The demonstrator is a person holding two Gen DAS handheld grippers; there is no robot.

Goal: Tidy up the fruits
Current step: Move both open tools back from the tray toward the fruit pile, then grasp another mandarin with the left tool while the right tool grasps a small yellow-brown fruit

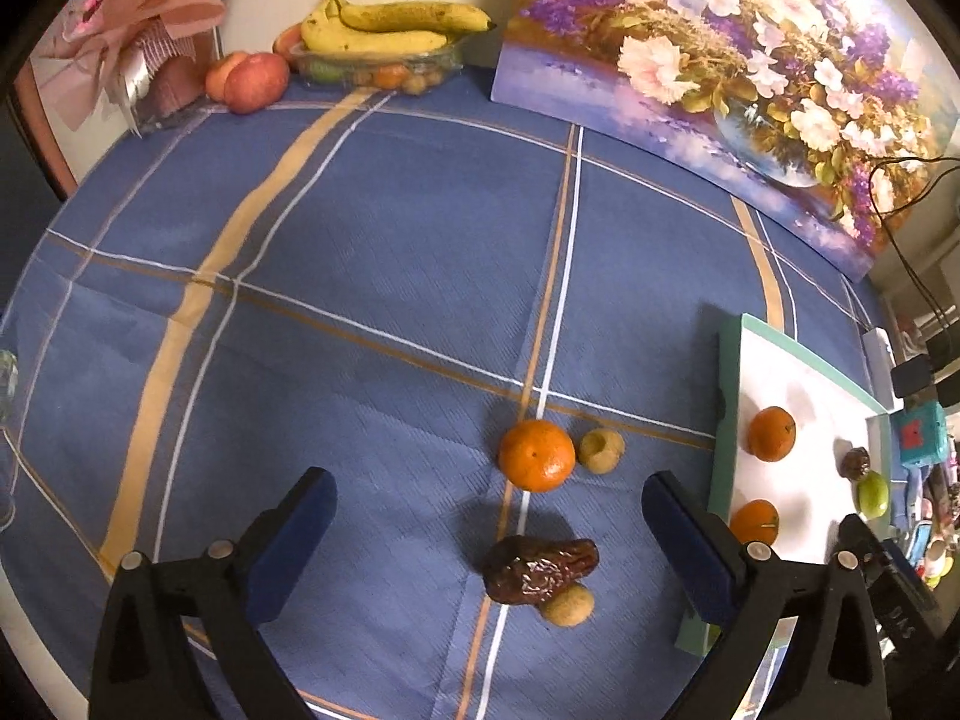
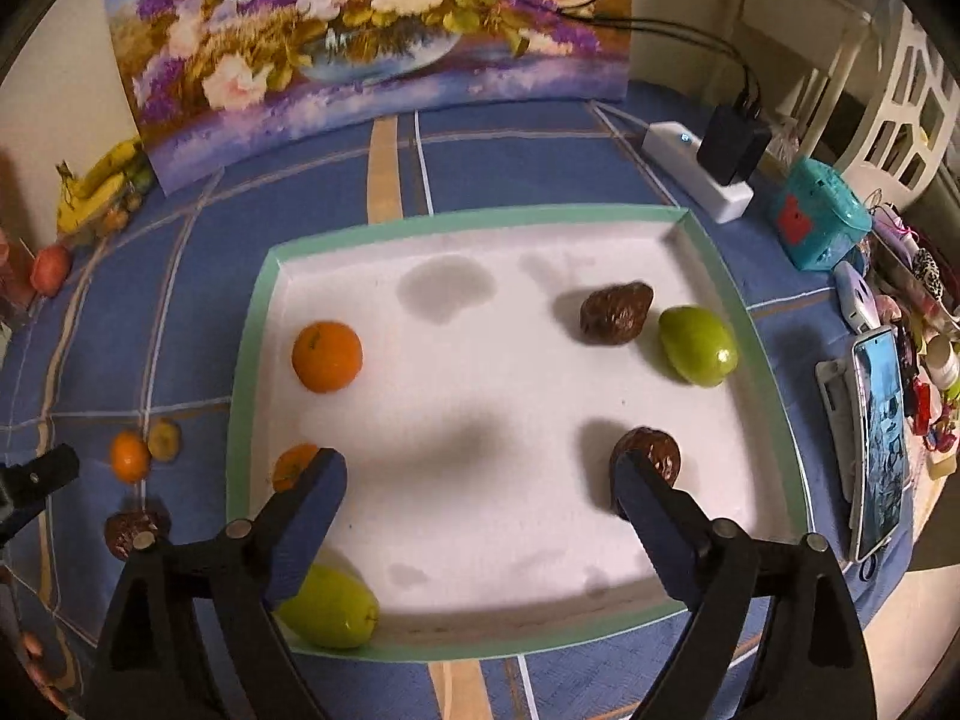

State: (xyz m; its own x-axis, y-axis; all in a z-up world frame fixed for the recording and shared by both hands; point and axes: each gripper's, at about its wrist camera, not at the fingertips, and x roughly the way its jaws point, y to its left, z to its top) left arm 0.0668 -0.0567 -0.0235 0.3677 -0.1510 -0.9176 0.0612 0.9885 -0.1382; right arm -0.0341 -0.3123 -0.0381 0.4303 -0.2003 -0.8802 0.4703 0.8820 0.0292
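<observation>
Both grippers, left [image 1: 486, 516] and right [image 2: 480, 480], hang with jaws spread wide and empty, the left over a date [image 1: 540, 570] and orange [image 1: 536, 455] on the blue cloth [image 1: 360, 300] beside the tray [image 2: 480, 219], the right above 6 fruits inside that tray.

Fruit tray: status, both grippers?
Left gripper open over the date on the cloth. Right gripper open, empty, over the tray. Loose orange not yet in the tray. Nothing blocking.
</observation>
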